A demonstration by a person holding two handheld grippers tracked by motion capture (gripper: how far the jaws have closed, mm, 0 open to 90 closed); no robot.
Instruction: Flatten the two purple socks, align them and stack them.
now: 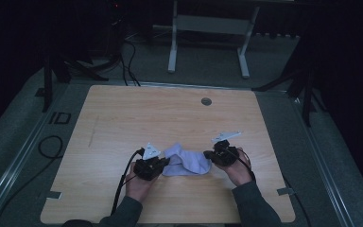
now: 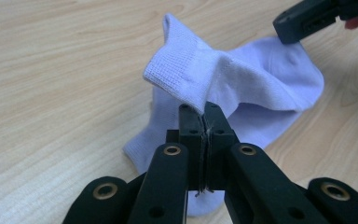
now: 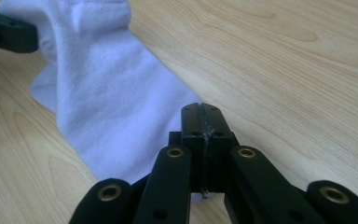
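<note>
Lying near the front-middle of the wooden worktop (image 1: 123, 118), well short of the round grommet hole (image 1: 206, 101), we see a pale lilac-white sock (image 1: 189, 163) between our two hands. Our left gripper (image 2: 204, 109) has its jaws pressed together on the sock's ribbed cuff, which stands lifted off the worktop in a peak above the jaws. Our right gripper (image 3: 201, 114) sits at the opposite end of the sock with its jaws drawn tight together; its tips lie at the sock's edge, and we cannot tell whether any fabric is caught between them. The sock's middle rests flat on the worktop.
</note>
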